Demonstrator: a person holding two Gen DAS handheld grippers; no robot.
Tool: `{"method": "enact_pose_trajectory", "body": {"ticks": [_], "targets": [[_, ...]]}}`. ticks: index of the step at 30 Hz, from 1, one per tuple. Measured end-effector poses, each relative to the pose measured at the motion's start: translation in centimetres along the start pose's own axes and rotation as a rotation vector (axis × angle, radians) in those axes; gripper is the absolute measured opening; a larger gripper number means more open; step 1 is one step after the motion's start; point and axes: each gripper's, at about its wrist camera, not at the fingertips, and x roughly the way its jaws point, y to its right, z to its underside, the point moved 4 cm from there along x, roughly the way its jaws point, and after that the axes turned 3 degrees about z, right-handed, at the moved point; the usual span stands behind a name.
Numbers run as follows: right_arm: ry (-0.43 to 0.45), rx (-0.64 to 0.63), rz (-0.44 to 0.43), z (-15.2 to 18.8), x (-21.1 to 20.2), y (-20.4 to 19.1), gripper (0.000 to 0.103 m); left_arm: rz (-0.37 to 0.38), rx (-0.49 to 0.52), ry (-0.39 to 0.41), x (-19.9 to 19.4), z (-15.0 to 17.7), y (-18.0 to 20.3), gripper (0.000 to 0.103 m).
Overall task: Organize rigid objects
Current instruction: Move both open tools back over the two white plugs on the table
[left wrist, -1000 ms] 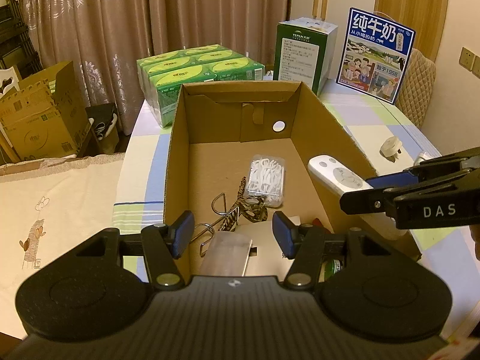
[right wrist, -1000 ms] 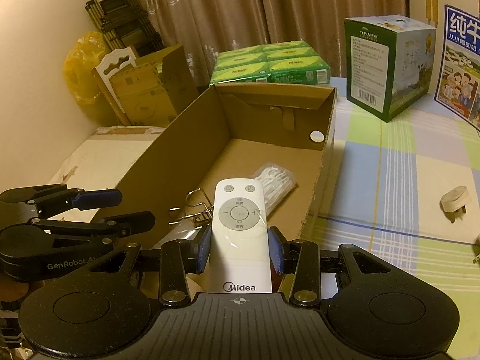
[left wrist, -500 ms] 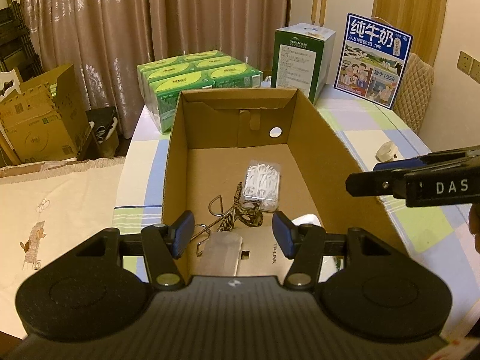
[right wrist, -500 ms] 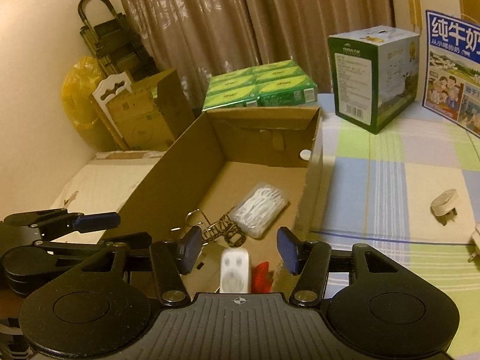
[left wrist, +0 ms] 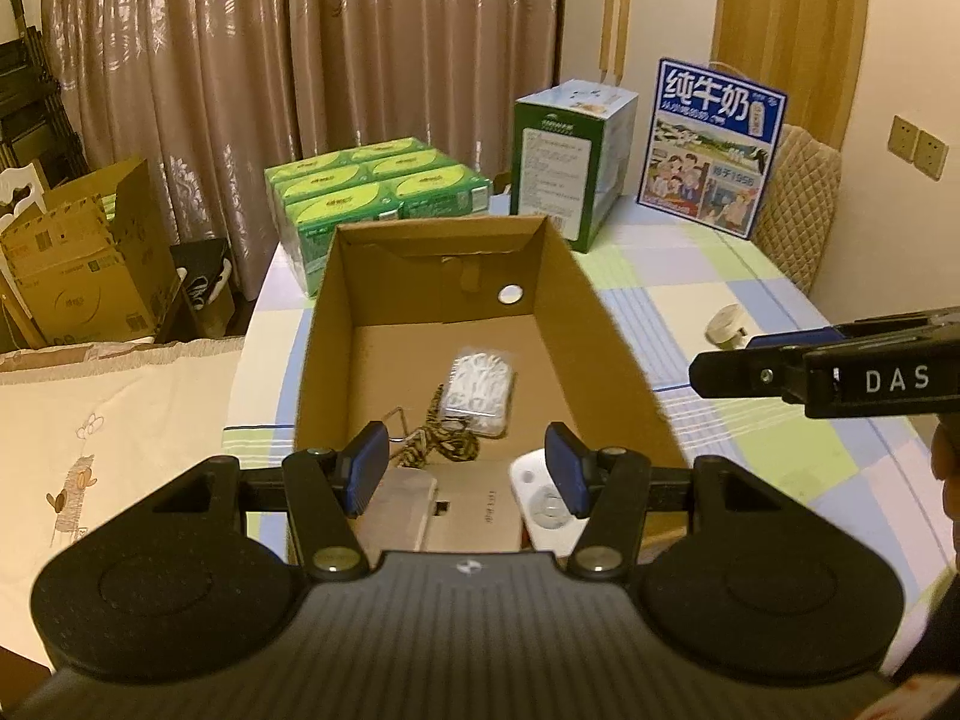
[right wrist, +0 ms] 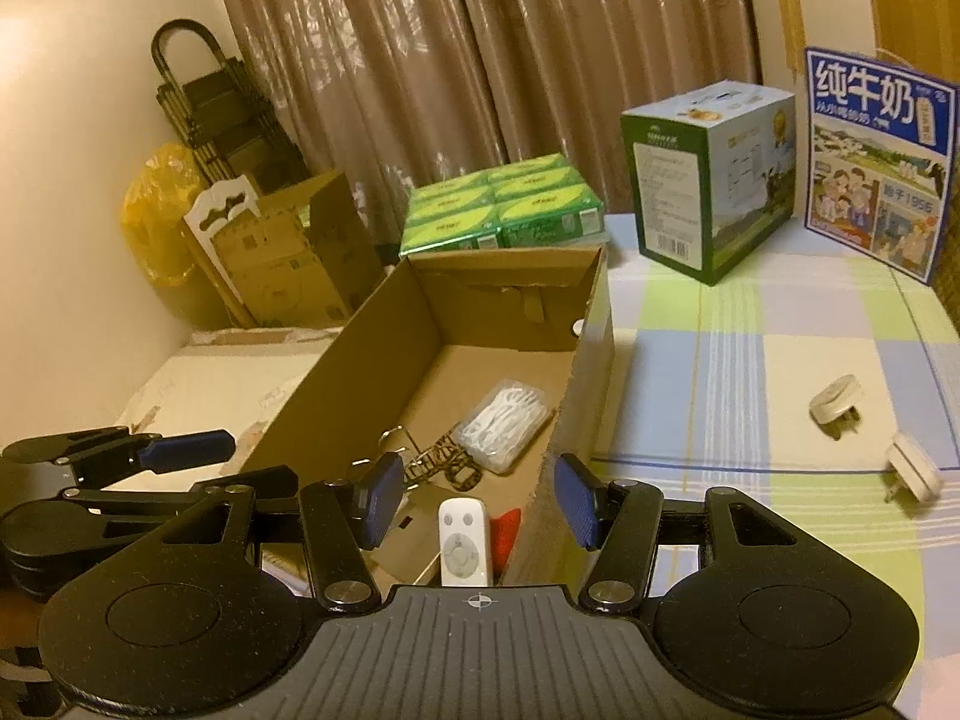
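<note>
An open cardboard box [left wrist: 612, 336] [right wrist: 372, 336] stands on the checked tablecloth. Inside lie a white remote [right wrist: 461, 549] [left wrist: 543, 504], a clear pack of floss picks [left wrist: 478, 391] [right wrist: 503, 423], a patterned cord with a wire hook [left wrist: 441, 441] [right wrist: 441, 465], a flat brown carton [left wrist: 474, 504] and a red item [right wrist: 505, 531]. My left gripper [left wrist: 467, 471] hangs open above the box's near end, nothing between its fingers. My right gripper [right wrist: 477, 501] is open too, above the remote and apart from it. Two white plug adapters [right wrist: 835, 407] [right wrist: 912, 474] rest on the cloth to the right.
Green tissue packs [left wrist: 372, 186], a green-and-white carton [left wrist: 570, 150] and a blue milk box [left wrist: 714, 144] stand at the table's far side. A chair back [left wrist: 798, 198] is behind the table at right. Cardboard boxes [right wrist: 282, 252] and a folding trolley [right wrist: 222, 114] sit on the floor at left.
My right gripper opened and dropped the white remote into the box, where it now lies at the near end. Both grippers have risen and drawn back from the box.
</note>
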Motion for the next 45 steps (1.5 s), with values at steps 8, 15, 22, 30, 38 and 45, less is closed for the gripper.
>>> {"method": "enact_pose_trajectory", "body": {"ticks": [8, 15, 22, 30, 38, 45], "targets": [[0.051, 0.032, 0.021, 0.6, -4.8, 1.6, 0.053, 0.029, -0.004, 0.022, -2.7, 0.2, 3.4, 0.053], [0.086, 0.098, 0.056, 1.9, -8.6, 4.6, 0.054, 0.068, -0.033, 0.036, -4.0, 0.5, 6.3, 0.054], [0.107, 0.152, 0.124, 4.5, -11.9, 8.4, 0.056, 0.114, -0.022, 0.045, -4.3, 1.0, 9.8, 0.063], [0.114, 0.195, 0.26, 7.9, -15.1, 13.5, 0.057, 0.175, 0.009, 0.04, -3.2, 1.5, 14.2, 0.072], [0.117, 0.26, 0.311, 9.0, -17.0, 17.7, 0.059, 0.201, 0.043, 0.024, -1.7, 1.6, 17.6, 0.078], [0.116, 0.281, 0.317, 9.2, -17.1, 19.1, 0.059, 0.203, 0.051, 0.02, -0.9, 1.4, 18.7, 0.078]]}}
